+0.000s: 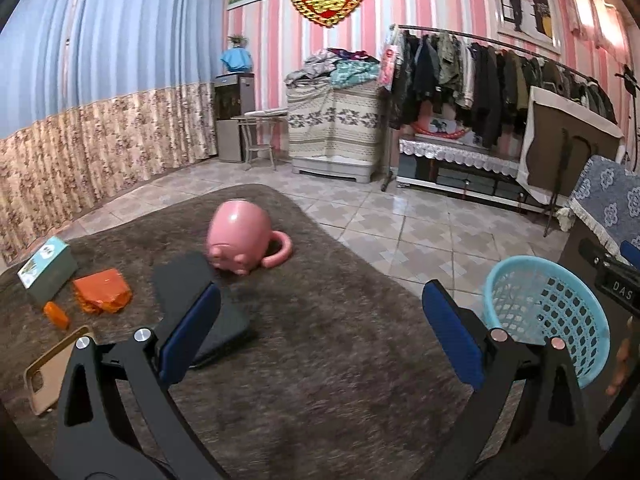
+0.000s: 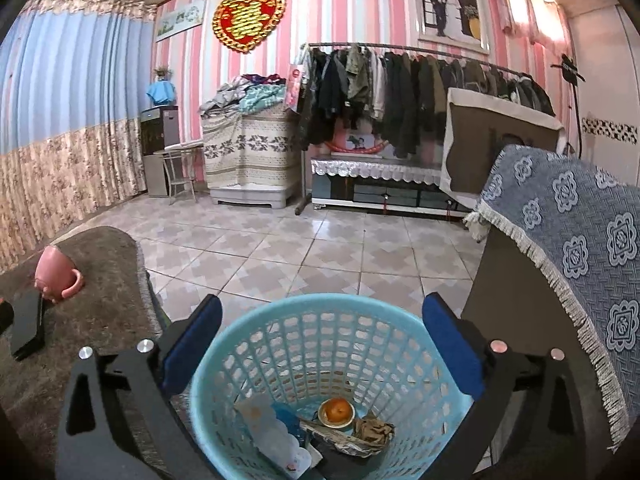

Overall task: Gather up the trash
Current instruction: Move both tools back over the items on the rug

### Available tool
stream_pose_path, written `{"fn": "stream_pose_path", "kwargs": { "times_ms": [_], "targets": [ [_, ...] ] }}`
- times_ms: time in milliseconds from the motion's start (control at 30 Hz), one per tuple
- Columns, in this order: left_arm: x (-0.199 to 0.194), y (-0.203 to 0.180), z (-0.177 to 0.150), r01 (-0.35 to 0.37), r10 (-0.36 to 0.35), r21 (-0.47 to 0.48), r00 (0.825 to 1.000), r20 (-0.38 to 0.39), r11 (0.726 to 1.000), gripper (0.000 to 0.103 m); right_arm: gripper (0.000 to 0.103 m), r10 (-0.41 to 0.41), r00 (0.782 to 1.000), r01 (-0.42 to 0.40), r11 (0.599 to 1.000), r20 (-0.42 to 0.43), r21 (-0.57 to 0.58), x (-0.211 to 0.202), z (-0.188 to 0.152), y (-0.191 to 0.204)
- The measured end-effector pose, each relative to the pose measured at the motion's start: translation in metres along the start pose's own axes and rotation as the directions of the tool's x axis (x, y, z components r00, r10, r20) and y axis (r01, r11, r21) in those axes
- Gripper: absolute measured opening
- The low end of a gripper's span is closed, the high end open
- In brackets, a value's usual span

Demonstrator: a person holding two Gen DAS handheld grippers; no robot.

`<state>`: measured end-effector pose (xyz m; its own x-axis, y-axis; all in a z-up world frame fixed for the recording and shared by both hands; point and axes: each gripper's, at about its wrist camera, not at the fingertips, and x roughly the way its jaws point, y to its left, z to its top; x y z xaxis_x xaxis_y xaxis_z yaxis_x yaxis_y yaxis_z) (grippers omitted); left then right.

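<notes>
Left wrist view: brown shaggy rug (image 1: 320,360) fills the near floor. Light blue perforated plastic basket (image 1: 552,316) stands off its right edge. On the rug, far to near left: pink pig-shaped mug (image 1: 236,236) on its side, flat black case (image 1: 192,280), teal box (image 1: 48,266), crumpled orange wrapper (image 1: 102,290). Left gripper (image 1: 320,328) jaws wide apart, nothing between. Right wrist view: right gripper (image 2: 322,344) jaws spread, empty, above the basket; scraps and an orange-filled lid (image 2: 337,412) lie inside.

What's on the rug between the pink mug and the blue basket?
Nothing: the left wrist view shows only bare brown rug between the tipped pink ceramic mug and the light-blue plastic basket.
</notes>
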<state>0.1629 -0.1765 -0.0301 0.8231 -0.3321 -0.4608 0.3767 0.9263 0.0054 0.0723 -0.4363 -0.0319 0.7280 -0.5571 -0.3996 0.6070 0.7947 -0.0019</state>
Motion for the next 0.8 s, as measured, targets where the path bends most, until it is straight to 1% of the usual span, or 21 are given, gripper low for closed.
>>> {"fn": "stream_pose_path", "kwargs": {
  "times_ms": [133, 267, 433, 533, 633, 800],
  "targets": [
    [-0.011, 0.025, -0.002, -0.044, 0.044, -0.018, 0.999, 0.008, 0.999, 0.098, 0.098, 0.018, 1.000, -0.018, 0.999, 0.004, -0.030, -0.006, -0.003, 0.015],
    [-0.023, 0.055, -0.005, -0.093, 0.093, -0.036, 0.996, 0.013, 0.995, 0.098, 0.098, 0.059, 0.998, -0.060, 0.997, -0.006, -0.041, -0.011, -0.006, 0.033],
    [-0.034, 0.094, -0.010, -0.141, 0.141, -0.066, 0.990, -0.002, 0.988, 0.098, 0.098, 0.117, 0.993, -0.117, 0.991, -0.012, -0.062, -0.019, -0.009, 0.053],
    [-0.040, 0.119, -0.014, -0.177, 0.177, -0.084, 0.984, -0.011, 0.981, 0.098, 0.098, 0.144, 0.989, -0.145, 0.987, -0.031, -0.063, -0.018, -0.011, 0.062],
    [-0.046, 0.147, -0.021, -0.225, 0.224, -0.105, 0.974, -0.027, 0.969, 0.098, 0.098, 0.157, 0.987, -0.160, 0.985, -0.041, -0.069, -0.020, -0.013, 0.071],
    [-0.054, 0.188, -0.031, -0.286, 0.280, -0.137, 0.958, -0.062, 0.949, 0.098, 0.098, 0.204, 0.977, -0.207, 0.977, -0.058, -0.055, -0.024, -0.017, 0.083]
  ]
}}
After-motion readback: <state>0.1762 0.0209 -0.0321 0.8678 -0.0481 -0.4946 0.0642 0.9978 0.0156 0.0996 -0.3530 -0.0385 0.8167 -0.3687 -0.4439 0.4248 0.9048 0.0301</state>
